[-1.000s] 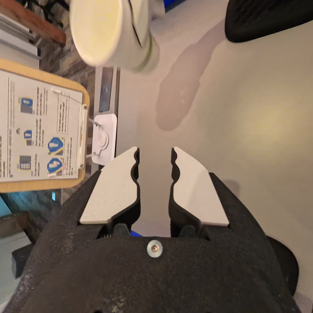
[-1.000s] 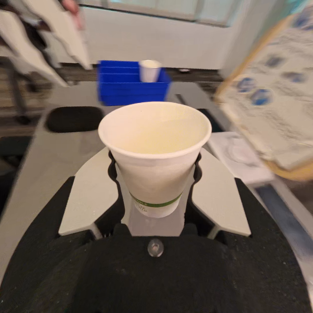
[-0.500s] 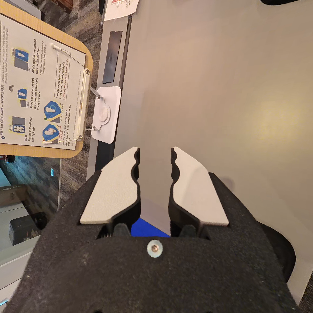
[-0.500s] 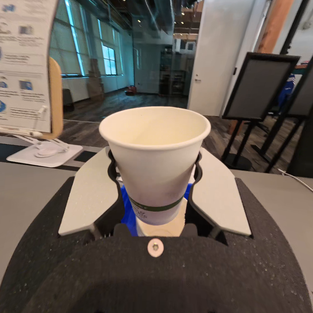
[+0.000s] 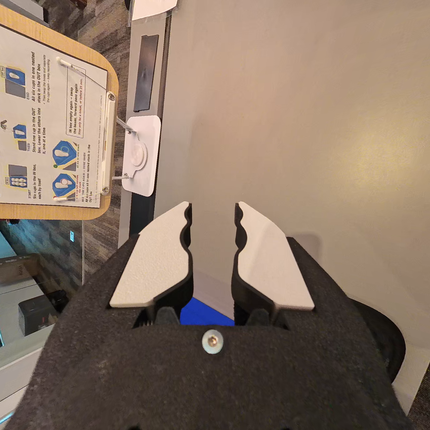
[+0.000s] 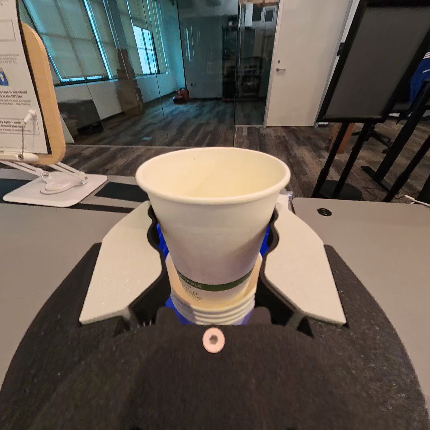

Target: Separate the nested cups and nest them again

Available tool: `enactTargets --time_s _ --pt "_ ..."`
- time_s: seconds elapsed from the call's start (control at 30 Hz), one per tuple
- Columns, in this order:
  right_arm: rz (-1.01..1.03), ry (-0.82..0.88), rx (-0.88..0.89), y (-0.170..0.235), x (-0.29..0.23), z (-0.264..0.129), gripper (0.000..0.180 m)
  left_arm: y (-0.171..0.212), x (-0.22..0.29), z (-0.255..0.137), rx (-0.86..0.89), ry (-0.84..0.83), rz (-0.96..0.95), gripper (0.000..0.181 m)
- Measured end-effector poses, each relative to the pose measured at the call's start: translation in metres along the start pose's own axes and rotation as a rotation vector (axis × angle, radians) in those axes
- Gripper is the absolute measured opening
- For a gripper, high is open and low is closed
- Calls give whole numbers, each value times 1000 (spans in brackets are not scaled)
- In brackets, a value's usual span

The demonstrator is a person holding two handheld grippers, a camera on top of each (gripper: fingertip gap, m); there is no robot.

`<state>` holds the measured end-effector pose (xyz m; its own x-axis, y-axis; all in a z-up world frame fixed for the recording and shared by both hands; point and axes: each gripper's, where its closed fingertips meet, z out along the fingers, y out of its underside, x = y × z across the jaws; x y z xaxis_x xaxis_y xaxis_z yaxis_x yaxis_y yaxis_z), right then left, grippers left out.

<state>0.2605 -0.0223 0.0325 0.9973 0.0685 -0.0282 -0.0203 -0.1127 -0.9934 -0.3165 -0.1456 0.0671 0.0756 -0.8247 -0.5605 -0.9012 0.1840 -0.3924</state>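
Cup (image 6: 213, 216) sits gripped in the right gripper (image 6: 213, 223), partly pushed into the stack (image 6: 223, 314). Left gripper (image 5: 213, 229) is half open, empty. Nesting looks nearly done.

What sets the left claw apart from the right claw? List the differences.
The left claw is empty, with only grey table between its fingers; the right claw grips a white cup. The left claw looks down along the table beside a sign stand; the right claw faces level, lowering its cup into a cup stack below. Both have pale fingers on black bodies, and a blue box shows beneath each.
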Motion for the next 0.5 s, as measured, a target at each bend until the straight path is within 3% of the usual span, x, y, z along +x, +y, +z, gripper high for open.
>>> enactTargets --time_s 0.33,0.5 --pt "-100 19 -319 39 2 -10 92 -2 1 1 -3 1 4 34" --pt "-92 -7 -361 45 -4 -9 92 4 -4 0 -9 -14 -14 34"
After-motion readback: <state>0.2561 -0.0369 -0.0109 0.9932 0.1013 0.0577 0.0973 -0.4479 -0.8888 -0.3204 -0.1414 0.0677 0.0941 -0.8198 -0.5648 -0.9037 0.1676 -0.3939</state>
